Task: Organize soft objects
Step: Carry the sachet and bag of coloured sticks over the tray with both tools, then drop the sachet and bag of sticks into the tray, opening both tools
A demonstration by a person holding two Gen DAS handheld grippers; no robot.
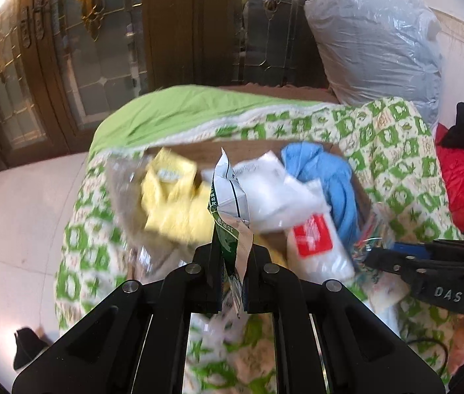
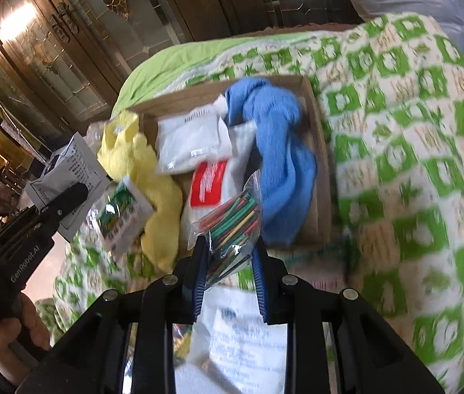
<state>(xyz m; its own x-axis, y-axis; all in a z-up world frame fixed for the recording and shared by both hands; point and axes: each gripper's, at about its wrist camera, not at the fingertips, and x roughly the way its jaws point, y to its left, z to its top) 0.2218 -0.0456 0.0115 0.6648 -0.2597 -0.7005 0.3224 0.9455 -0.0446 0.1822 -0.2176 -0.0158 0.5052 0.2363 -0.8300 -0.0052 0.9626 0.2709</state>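
**Both grippers lift packets above the cardboard box**

The left gripper (image 1: 230, 256) pinches a green-and-white packet (image 1: 228, 197), which stands upright between its black fingers, on the near side of the cardboard box (image 2: 317, 164). The right gripper (image 2: 228, 256) clamps a clear bag of coloured sticks (image 2: 232, 223) between its blue pads, also at the box's near edge. Inside the box lie a blue cloth (image 2: 274, 151) at the right, white pouches (image 2: 192, 138) in the middle, and a white bag with a red label (image 2: 209, 184) nearest. A yellow cloth (image 2: 153, 177) spills over the box's left side. The box rests on a green-patterned quilt (image 2: 396, 151).
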